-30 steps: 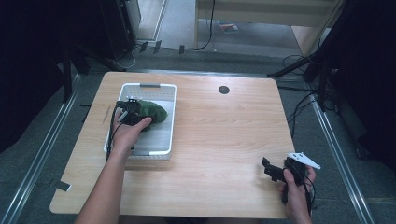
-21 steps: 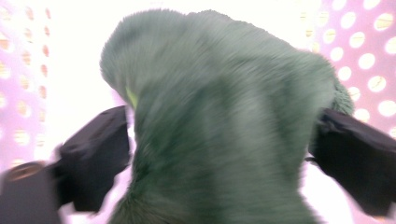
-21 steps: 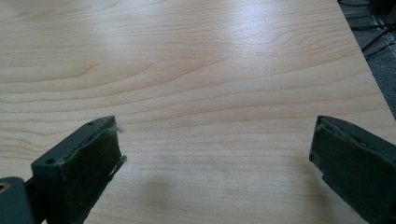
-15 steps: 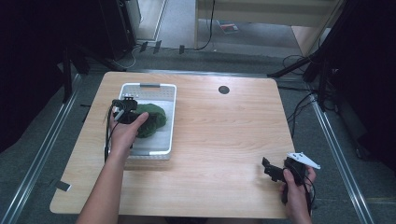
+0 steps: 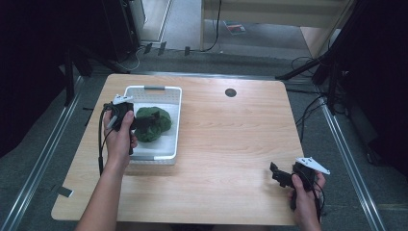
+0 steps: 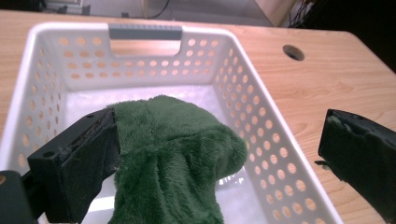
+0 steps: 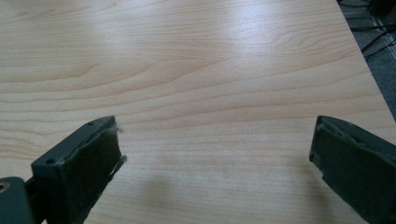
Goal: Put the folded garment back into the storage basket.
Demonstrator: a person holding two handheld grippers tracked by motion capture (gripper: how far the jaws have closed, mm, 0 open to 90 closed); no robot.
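High view: left gripper sits over the white perforated basket at the table's left-centre, jaws just opened and standing apart, w/ the green plush cloth lying bunched inside the basket under them; nothing pinched. Right gripper rests low near the front right corner, well apart from the basket, jaws apart, holding nothing. Left gripper view: jaws spread wide, the green plush cloth heaped on the basket floor btwn them, its left side touching or just beside the left pad; right pad is clear of it, out past the basket's side wall. Risk, as I judge it: pile could snag on the rough left pad, so the cloth gets dragged up or half over the rim if the hand lifts; green fluff already clings to the right pad's edge. Also the right pad could clip the wall and shift the basket. Right gripper view: jaws wide apart over bare wood, nothing btwn them; little risk there, beyond sweeping the cable across the table.
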